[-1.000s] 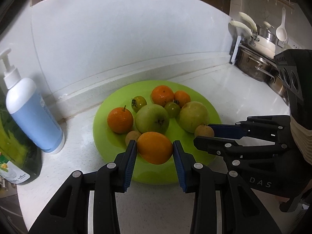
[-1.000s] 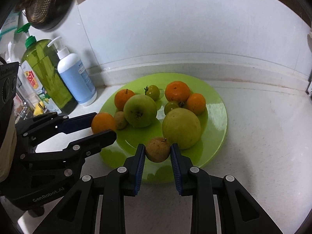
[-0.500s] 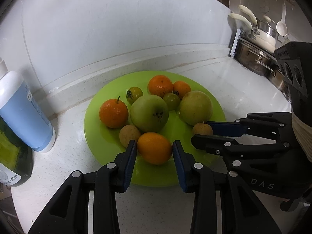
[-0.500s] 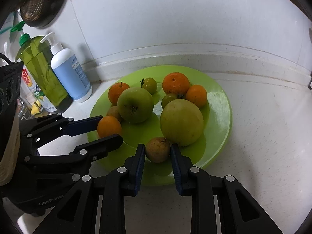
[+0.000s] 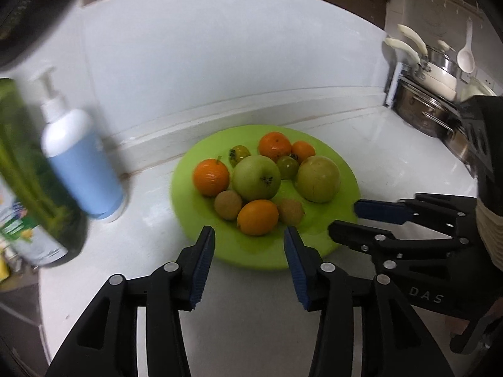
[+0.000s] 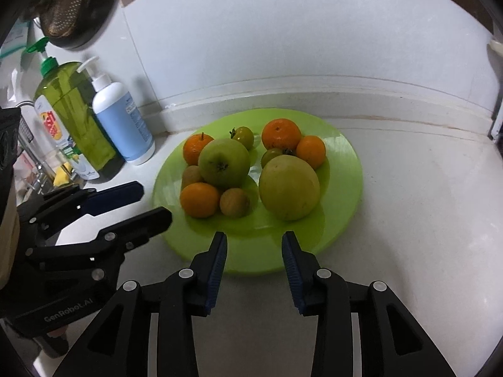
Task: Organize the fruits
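Nine fruits sit on the plate (image 6: 345, 188); none on the tabletop (image 6: 408, 220). My left gripper (image 5: 248, 245) and right gripper (image 6: 254, 249) hover, jaws wide, empty. I judge it nearly finished.

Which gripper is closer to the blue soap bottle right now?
Left. The left gripper is open beside the blue soap bottle; the right gripper, also open, sits at the green plate front edge.

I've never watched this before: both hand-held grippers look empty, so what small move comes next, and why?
Probably draw both back from the green plate. The left hand-held gripper and right hand-held gripper are open and empty, and the orange and small brown fruit nearest them lie on the plate with the other fruit.
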Available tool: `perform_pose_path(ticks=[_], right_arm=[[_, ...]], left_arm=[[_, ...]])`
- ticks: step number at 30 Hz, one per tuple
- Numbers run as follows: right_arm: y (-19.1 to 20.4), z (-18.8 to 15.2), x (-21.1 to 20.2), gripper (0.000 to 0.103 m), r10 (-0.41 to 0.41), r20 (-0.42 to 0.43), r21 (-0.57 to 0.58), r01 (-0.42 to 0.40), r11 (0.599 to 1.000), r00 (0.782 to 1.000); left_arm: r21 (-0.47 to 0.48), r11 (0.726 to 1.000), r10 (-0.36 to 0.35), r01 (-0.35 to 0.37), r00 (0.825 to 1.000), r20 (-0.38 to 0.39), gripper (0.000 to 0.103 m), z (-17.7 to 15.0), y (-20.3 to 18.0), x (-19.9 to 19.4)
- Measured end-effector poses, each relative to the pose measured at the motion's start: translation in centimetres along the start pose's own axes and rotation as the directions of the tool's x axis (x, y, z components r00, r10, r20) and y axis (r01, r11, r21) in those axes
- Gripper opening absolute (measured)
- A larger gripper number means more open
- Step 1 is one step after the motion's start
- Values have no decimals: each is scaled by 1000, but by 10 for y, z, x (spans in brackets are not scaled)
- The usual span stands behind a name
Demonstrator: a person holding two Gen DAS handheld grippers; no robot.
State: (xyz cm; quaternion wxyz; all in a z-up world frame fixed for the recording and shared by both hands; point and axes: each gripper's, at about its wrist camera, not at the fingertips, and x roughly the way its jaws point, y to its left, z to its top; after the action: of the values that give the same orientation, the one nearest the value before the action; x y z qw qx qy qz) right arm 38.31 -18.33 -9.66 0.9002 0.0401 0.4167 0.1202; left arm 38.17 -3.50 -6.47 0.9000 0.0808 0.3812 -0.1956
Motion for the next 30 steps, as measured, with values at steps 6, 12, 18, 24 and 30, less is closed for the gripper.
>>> perform_pose_path(ticks=[6,12,18,24,30], right_arm=[[7,-7,-41,53,-27,72,-3,27,1000,997],[14,-20,-92,68,-57,162,-5,58,998,985],[15,-45,-138,76,-102,220,16,101,995,970],[21,-75,-172,79,-156,250,44,149,988,956],[23,-96,-205,81,-164,278,40,159,986,946]], left_arm=[[-50,994,99,-96,994,53,62,-8,-5,-48],[-70,984,173,-165,977,126,84,-20,-17,-97],[-66,977,212,-204,961,178,97,-37,-32,-134],[-63,976,217,-209,955,201,102,-59,-49,-164],[-96,971,235,-219,947,217,103,-77,-68,-194]])
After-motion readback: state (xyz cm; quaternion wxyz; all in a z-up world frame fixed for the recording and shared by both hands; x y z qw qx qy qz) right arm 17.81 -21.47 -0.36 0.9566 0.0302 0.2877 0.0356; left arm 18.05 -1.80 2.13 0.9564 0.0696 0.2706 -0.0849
